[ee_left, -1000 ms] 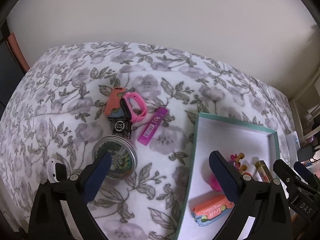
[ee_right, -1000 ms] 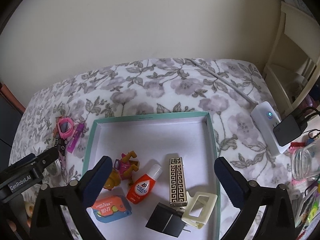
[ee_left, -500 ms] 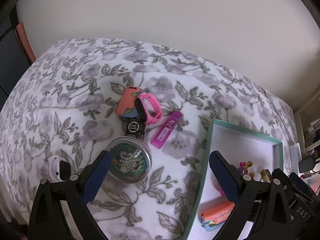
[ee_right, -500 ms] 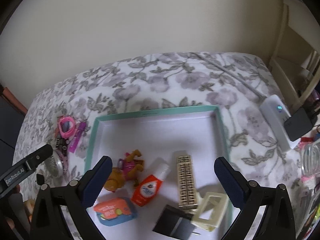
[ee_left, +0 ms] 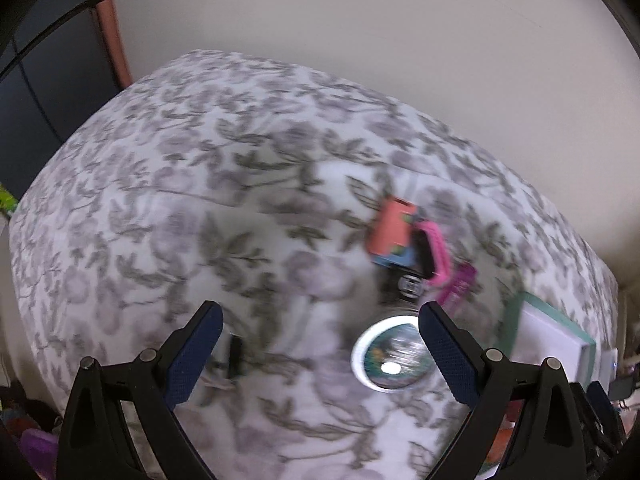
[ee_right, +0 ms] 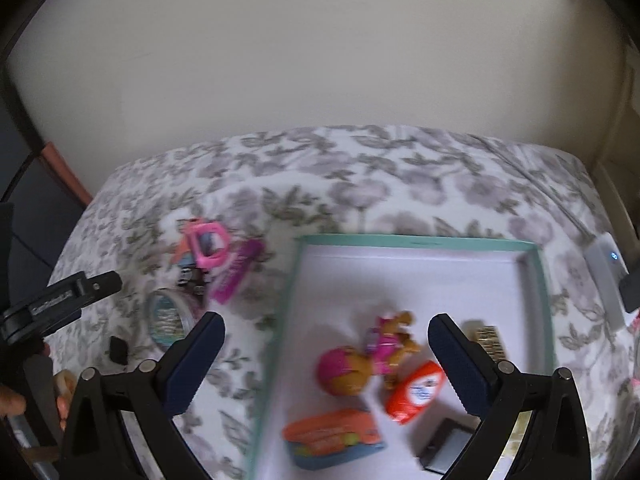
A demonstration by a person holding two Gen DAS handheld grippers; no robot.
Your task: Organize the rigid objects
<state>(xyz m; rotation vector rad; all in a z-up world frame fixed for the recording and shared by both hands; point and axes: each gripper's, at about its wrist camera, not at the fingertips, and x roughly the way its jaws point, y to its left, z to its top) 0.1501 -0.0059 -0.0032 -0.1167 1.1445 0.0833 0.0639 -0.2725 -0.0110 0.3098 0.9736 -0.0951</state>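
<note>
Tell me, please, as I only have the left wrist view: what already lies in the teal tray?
Observer: A toy dog lies in the tray, beside an orange bottle.
Operator: Are the right tongs holding anything?
Observer: No, the right tongs are open and empty, pointing over the tray.
Operator: Is anything else in there?
Observer: An orange-and-blue case lies near the tray's left wall.

The left black two-finger gripper with blue pads (ee_left: pixel 318 348) hung with its jaws spread wide — nothing between them. The right black two-finger gripper with blue pads (ee_right: pixel 326 354) was likewise spread wide, empty.
</note>
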